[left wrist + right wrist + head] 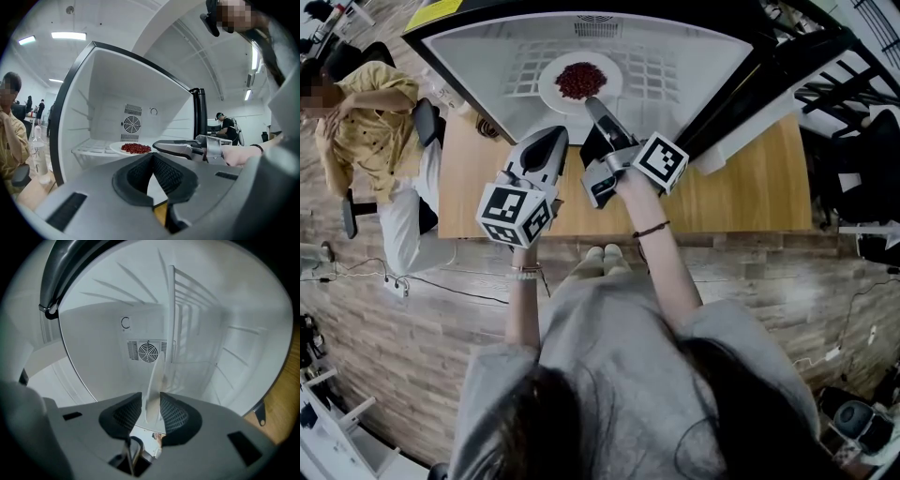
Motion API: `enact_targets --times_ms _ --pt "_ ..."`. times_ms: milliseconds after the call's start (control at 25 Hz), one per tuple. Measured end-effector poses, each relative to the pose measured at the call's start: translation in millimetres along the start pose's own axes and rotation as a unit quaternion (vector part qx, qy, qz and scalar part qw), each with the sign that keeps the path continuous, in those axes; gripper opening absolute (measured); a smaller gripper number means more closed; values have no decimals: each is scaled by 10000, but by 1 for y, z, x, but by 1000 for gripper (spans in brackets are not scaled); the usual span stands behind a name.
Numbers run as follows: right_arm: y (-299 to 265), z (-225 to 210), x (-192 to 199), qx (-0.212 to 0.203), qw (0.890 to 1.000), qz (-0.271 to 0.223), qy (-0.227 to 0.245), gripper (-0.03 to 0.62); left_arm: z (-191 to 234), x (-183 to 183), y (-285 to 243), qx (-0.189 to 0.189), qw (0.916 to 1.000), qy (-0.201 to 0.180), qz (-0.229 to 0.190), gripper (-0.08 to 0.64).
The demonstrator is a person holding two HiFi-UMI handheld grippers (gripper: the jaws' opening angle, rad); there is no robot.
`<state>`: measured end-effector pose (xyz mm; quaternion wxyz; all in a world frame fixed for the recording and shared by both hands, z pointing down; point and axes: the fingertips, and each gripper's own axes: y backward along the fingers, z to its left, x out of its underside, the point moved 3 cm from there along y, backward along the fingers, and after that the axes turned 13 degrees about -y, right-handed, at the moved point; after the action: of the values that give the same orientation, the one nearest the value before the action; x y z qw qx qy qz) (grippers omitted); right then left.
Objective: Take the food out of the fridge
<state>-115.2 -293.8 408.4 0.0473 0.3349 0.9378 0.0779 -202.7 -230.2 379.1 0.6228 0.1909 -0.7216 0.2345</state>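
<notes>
A white plate (553,89) of red food (579,80) rests on the wire shelf (656,70) inside the open white fridge (487,56). My right gripper (592,101) reaches into the fridge to the plate's near rim. In the right gripper view the picture is rolled, and the plate's rim (153,390) stands edge-on between the two pads of my right gripper (151,411), which is open round it. My left gripper (548,141) hangs outside the fridge mouth, shut and empty. From the left gripper view the plate (117,148) and the right gripper (159,145) lie straight ahead.
The fridge stands on a wooden table (741,187). A seated person (366,122) is at the table's left end, with a water bottle (36,145) nearby. A fan vent (148,351) sits in the fridge's back wall. A dark metal rack (844,84) stands at the right.
</notes>
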Motion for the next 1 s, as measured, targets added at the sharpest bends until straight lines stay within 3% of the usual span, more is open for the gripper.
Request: enact_targets --times_ms 600,1000 --pt "-1 -3 -4 -229 9965 -194 -783 81 4 -1 0 -3 10000 -3 14 8" --pt "2 0 -4 -336 9965 -84 -761 80 5 -3 0 0 10000 -8 -49 8"
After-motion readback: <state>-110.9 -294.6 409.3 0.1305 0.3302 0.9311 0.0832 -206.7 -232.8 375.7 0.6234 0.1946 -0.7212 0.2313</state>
